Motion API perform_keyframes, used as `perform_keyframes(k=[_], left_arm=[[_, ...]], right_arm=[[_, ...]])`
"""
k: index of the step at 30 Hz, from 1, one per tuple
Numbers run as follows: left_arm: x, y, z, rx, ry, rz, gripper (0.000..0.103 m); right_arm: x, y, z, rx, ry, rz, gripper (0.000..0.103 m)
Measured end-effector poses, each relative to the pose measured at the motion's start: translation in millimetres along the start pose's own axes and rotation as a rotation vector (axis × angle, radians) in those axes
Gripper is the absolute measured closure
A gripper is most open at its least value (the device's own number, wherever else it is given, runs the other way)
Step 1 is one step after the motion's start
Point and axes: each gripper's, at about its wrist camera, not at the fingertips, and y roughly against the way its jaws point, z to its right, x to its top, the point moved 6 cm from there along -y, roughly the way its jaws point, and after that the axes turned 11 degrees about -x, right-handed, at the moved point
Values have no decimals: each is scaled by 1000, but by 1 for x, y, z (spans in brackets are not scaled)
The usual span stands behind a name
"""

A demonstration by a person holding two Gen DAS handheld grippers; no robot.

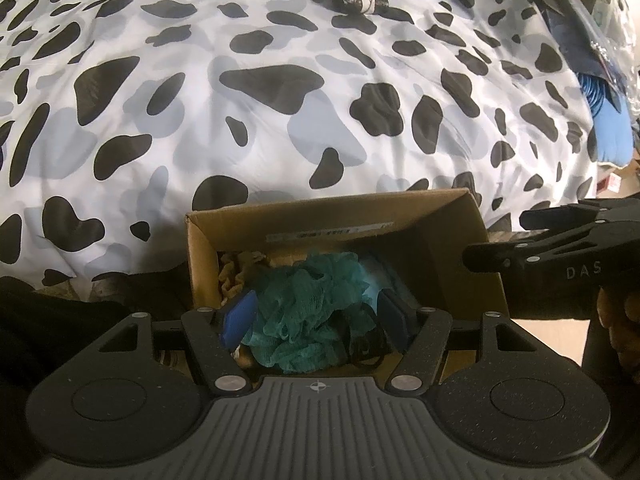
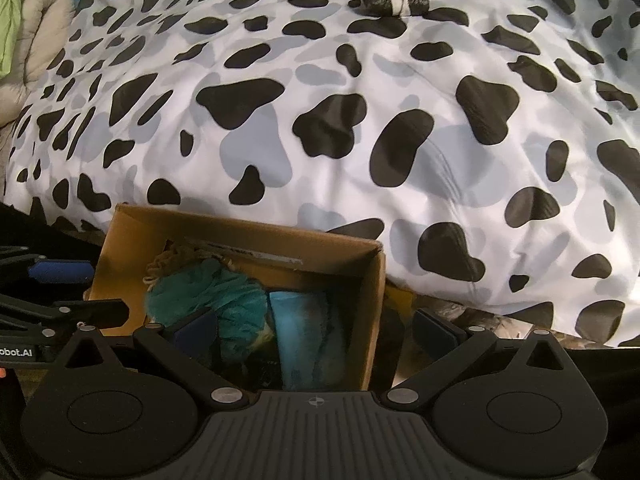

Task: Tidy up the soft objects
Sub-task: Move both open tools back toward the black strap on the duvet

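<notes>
An open cardboard box (image 1: 448,240) (image 2: 372,280) stands on the floor against the bed. Inside lie a teal mesh bath pouf (image 1: 308,304) (image 2: 224,300), a light blue cloth (image 2: 296,328), a tan knitted piece (image 1: 236,268) (image 2: 168,260) and something black (image 1: 364,344). My left gripper (image 1: 316,320) (image 2: 76,290) hovers over the box's left part, pointing steeply down. Its blue pads (image 1: 240,316) frame the pouf from above, and the right wrist view shows no object between them. My right gripper (image 2: 316,328) (image 1: 496,238) stands wide open over the box's right wall, holding nothing.
A bed with a white, grey and black cow-spot duvet (image 1: 280,128) (image 2: 360,140) fills the space behind the box. A black roll with a white band (image 1: 360,0) (image 2: 394,0) lies far back on it. Cluttered bags (image 1: 592,20) sit at the right; a hand (image 1: 616,332) holds the right gripper.
</notes>
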Motion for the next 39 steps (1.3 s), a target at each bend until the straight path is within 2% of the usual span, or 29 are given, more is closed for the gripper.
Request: perform_keyframes(k=[15, 22, 39], left_arm=[[9, 11, 4, -8, -9, 85, 37], [17, 18, 3, -14, -5, 136, 37], [55, 31, -10, 57, -63, 264, 37]], right_arm=[[16, 15, 19, -72, -79, 122, 0], [22, 23, 21, -70, -84, 180, 0], [52, 39, 30, -148, -48, 340, 0]])
